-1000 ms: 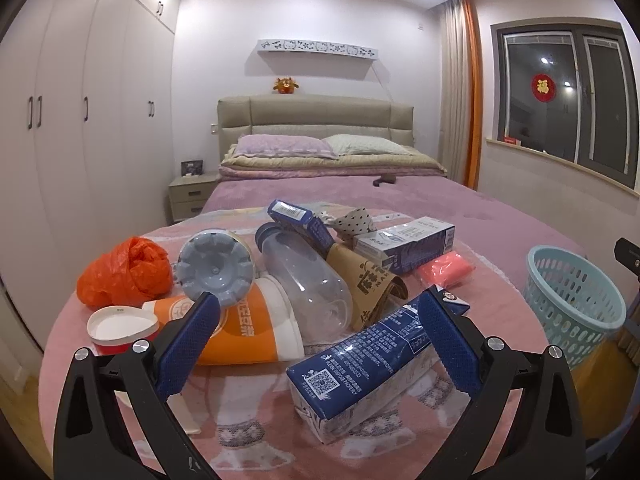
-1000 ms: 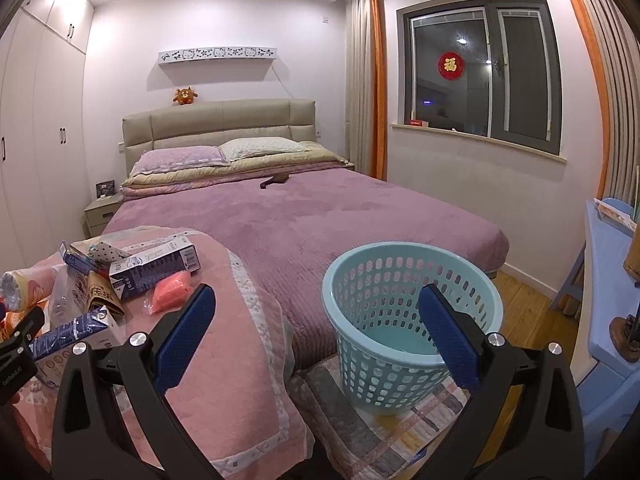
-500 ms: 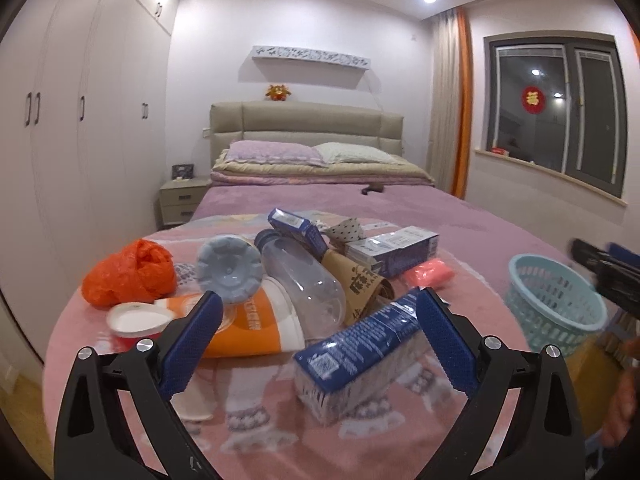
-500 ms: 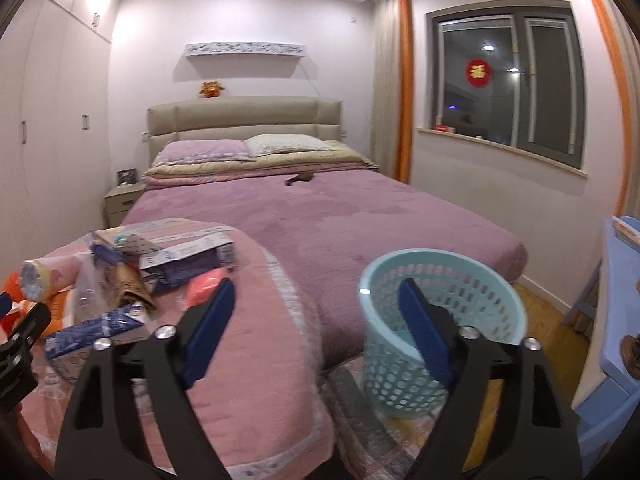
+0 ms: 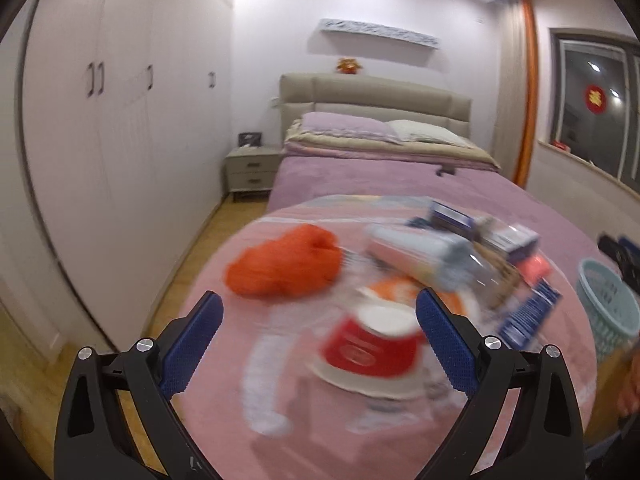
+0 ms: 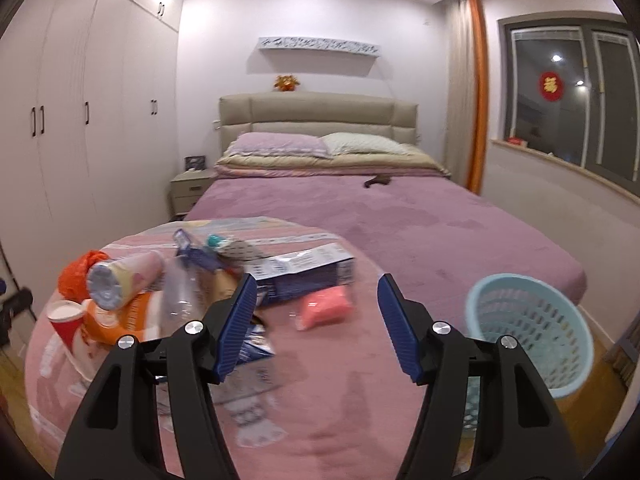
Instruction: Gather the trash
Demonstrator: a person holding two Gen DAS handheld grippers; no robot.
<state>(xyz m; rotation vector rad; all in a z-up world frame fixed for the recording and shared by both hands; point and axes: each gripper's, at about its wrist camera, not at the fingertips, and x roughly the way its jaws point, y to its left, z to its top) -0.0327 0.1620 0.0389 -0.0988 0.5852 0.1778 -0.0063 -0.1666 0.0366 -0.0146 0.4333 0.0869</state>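
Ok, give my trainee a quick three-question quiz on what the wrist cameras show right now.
1. True or false: the light blue basket stands on the pink blanket among the trash.
2. Which item lies nearest ahead of the right gripper? A) orange plastic bag B) small pink packet C) red paper cup
3. Fill in: nothing sits between the pads of the left gripper; its jaws stand ____.

Key: 1 false, it stands on the floor beside the bed. 2 B. 3 open.
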